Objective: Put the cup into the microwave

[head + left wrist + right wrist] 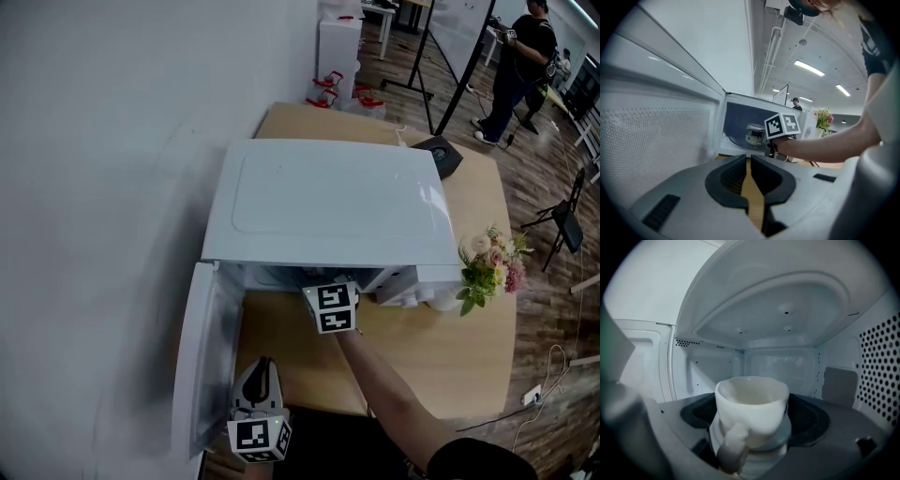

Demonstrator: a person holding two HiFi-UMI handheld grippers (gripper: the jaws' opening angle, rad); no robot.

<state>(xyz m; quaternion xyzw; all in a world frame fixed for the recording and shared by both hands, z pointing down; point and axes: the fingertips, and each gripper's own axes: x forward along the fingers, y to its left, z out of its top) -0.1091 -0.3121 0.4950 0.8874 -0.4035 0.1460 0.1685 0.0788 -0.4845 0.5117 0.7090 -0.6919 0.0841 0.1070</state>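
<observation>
Fingers on your left gripper [749, 180] are sitting almost shut with nothing between them, down by the open door [211, 356]. Your right gripper [753, 446] is squeezing the white cup [752, 401], holding it inside the microwave [328, 202]. You are putting it in; next, I think, you need to lower it and let go. No words are showing anywhere.
</observation>
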